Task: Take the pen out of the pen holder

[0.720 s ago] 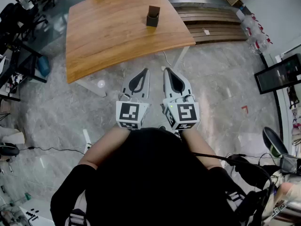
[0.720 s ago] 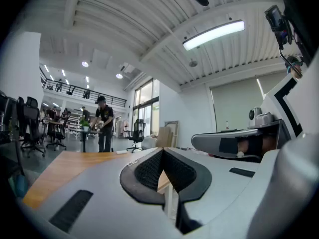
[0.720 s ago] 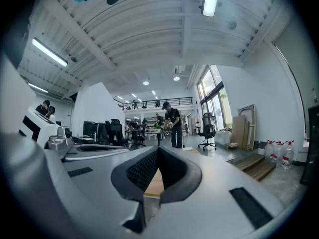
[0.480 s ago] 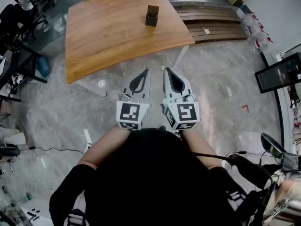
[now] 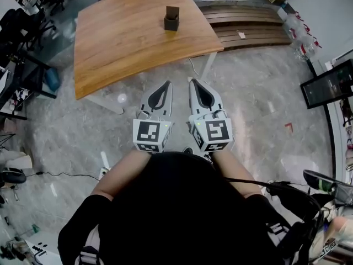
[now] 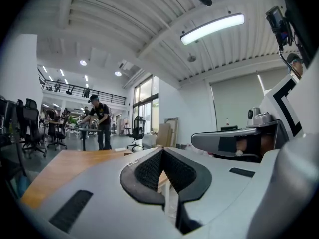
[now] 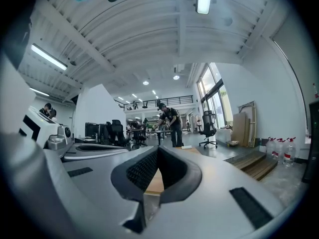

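A dark brown pen holder (image 5: pixel 171 19) stands on the far part of a curved wooden table (image 5: pixel 127 43). Something brown sticks up from it; a pen cannot be made out at this distance. Both grippers are held side by side over the stone floor, well short of the table's near edge. My left gripper (image 5: pixel 168 83) has its jaws closed tip to tip with nothing between them, as the left gripper view (image 6: pixel 162 151) also shows. My right gripper (image 5: pixel 192 82) is likewise shut and empty (image 7: pixel 157 148).
Wooden planks (image 5: pixel 248 26) lie on the floor right of the table, with bottles (image 5: pixel 300 32) beyond. Office chairs (image 5: pixel 22 15) crowd the left side. A white table leg (image 5: pixel 207 65) stands ahead of the grippers. A person (image 7: pixel 172 126) stands at a distant desk.
The table and pen holder have shifted slightly left and up in the head view. Both grippers stay shut and side by side, drifting slightly left.
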A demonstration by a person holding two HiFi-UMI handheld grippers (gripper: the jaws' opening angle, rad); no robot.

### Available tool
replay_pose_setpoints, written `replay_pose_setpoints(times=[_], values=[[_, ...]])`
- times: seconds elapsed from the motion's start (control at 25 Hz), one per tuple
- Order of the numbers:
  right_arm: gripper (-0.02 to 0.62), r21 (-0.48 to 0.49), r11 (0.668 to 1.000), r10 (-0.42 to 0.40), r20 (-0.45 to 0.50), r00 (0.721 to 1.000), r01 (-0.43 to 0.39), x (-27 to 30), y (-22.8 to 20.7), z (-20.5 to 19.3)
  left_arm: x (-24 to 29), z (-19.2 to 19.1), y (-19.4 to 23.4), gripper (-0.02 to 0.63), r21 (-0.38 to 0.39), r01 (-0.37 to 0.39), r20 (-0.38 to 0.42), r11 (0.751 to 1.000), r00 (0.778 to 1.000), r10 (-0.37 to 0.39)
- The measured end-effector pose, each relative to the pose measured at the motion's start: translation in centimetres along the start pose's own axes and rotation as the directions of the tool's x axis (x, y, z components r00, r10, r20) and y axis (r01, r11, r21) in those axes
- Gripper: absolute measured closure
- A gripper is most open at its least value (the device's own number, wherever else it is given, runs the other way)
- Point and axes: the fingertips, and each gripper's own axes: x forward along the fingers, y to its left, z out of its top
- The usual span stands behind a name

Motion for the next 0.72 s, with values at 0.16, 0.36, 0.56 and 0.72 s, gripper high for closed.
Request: replay_pose_setpoints(times=[0.16,0.36,0.56,0.72], values=[[0.581,0.035,0.999,0.023,0.012,1.0,-0.023,-0.4,-1.9,0.0,0.8,0.0,-0.9,0.606,-0.011,-0.042,0.003,0.999,0.999,0.042],[0.58,0.03,0.999,0.04,0.03,0.999,-0.041,-1.3,-4.6,0.0,2.2,-0.5,-2.5,0.606,-0.014,-0.078,-0.006,0.997,0.997,0.078],[0.581,0.051,0.998,0.044,0.031,0.999,-0.046,0.6,-6.3,-0.2,4.8,-0.5,-1.9,0.606,-0.009,-0.085,-0.012,0.996,0.996,0.085],[0.58,0.061,0.998,0.031,0.006,1.0,-0.031,2.9,-7.8,-1.9,7.0,-2.4,-0.2,0.606,-0.019,-0.088,-0.029,0.996,0.996,0.088]])
